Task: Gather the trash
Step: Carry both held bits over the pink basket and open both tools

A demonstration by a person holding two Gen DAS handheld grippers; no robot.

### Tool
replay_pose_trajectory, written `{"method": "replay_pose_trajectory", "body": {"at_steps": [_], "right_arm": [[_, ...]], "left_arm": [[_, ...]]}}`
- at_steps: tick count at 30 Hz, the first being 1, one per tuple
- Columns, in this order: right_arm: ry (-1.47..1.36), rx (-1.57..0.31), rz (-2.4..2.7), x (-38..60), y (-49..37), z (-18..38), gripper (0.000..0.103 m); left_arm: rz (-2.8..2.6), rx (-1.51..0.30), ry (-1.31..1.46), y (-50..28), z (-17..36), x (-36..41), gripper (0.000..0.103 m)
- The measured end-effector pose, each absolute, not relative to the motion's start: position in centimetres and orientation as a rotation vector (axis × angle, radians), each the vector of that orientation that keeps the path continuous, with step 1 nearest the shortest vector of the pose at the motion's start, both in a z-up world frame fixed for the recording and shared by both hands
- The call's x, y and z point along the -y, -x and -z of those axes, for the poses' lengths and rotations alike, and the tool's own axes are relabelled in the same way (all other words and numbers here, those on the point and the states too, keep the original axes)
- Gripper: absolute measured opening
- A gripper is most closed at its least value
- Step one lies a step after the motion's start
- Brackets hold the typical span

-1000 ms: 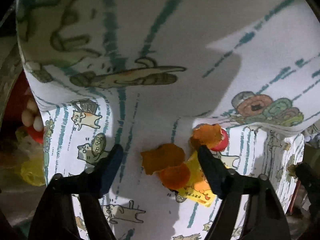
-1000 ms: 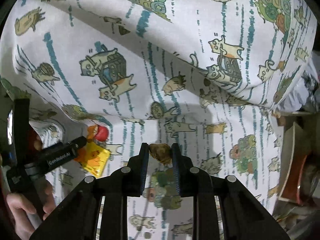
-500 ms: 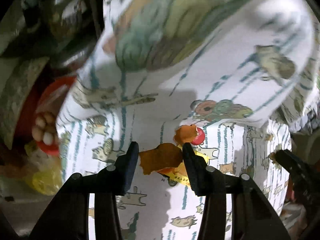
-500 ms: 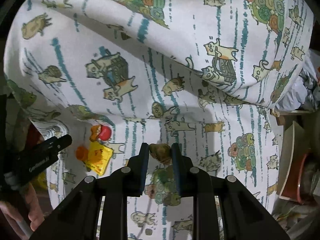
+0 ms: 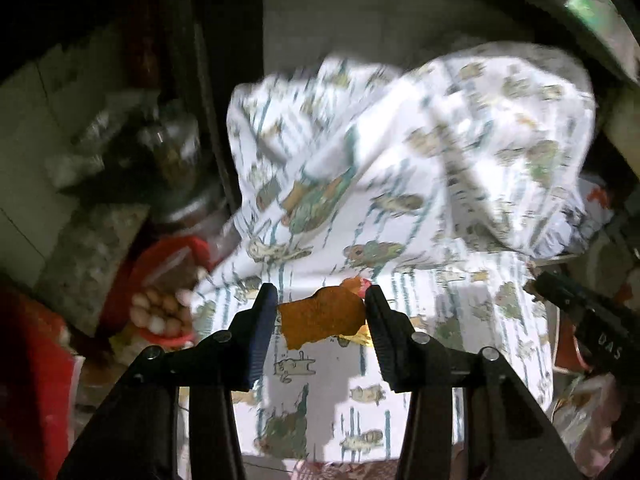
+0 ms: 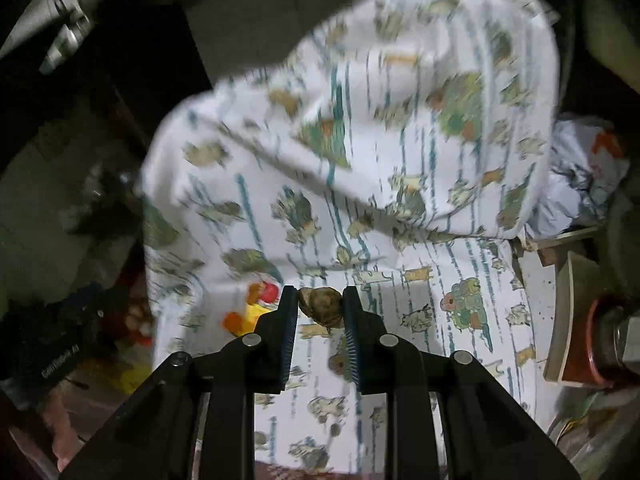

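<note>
My left gripper [image 5: 320, 296] is shut on a flat orange peel piece [image 5: 320, 318] and holds it above the cat-print cloth [image 5: 400, 208]. My right gripper [image 6: 320, 296] is shut on a small brown shell-like scrap [image 6: 322, 306], also clear of the cloth. A yellow wrapper [image 6: 256, 314], a red cap [image 6: 270, 292] and an orange bit [image 6: 232, 320] lie on the cloth at its left side. In the left wrist view the wrapper [image 5: 360, 336] peeks out beneath the held peel. The right gripper's finger [image 5: 588, 320] shows at that view's right edge.
A red basket with eggs [image 5: 160, 312] and a glass jar [image 5: 172, 152] stand left of the cloth. A crumpled plastic bag [image 6: 576, 184] and a red-based pot [image 6: 576, 352] sit at the right. The cloth bulges up at the back.
The left jaws closed on the orange peel and lifted it off the cloth. Both grippers rose and drew back from the cloth; the right one kept its brown scrap.
</note>
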State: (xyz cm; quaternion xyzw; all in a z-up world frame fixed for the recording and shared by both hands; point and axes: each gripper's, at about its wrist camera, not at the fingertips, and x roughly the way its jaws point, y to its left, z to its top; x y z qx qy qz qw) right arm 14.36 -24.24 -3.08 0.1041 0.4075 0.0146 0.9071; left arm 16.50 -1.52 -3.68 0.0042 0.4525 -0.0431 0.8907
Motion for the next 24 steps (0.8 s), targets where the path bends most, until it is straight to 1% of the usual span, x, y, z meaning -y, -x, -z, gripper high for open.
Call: {"method": "replay_pose_trajectory", "body": {"at_steps": [5,10,14,17,21,24], "right_arm": [[-0.231,-0.773,-0.102,23.1,-8.6,0.0,0.025],[-0.249,-0.74,-0.17,21.9,-3.1,-1.5,0.025],[-0.261,-0.725,-0.211,21.1,-0.2,-1.5,0.025],[-0.282,-0.734,-0.258,20.8,0.6,-0.2,0.025],[-0.337,-0.843,-0.256,21.4,-0.6,3.8,0.025],[-0.352,-0.912,-0.25,21.9,-1.5,6.5,0.025]], "left_arm": [[0.104,-0.864,0.004,-11.1,-0.9,1.4,0.044],[0.102,-0.819,0.054,-5.9,-2.2,0.3,0.044],[0.114,-0.825,0.077,-3.3,-1.5,-0.1,0.044],[0.117,-0.822,0.081,-2.3,-0.2,-0.3,0.044],[0.082,-0.852,0.092,-1.9,2.7,-0.6,0.044],[0.076,-0.936,0.082,-2.2,5.8,-0.5,0.044]]}}
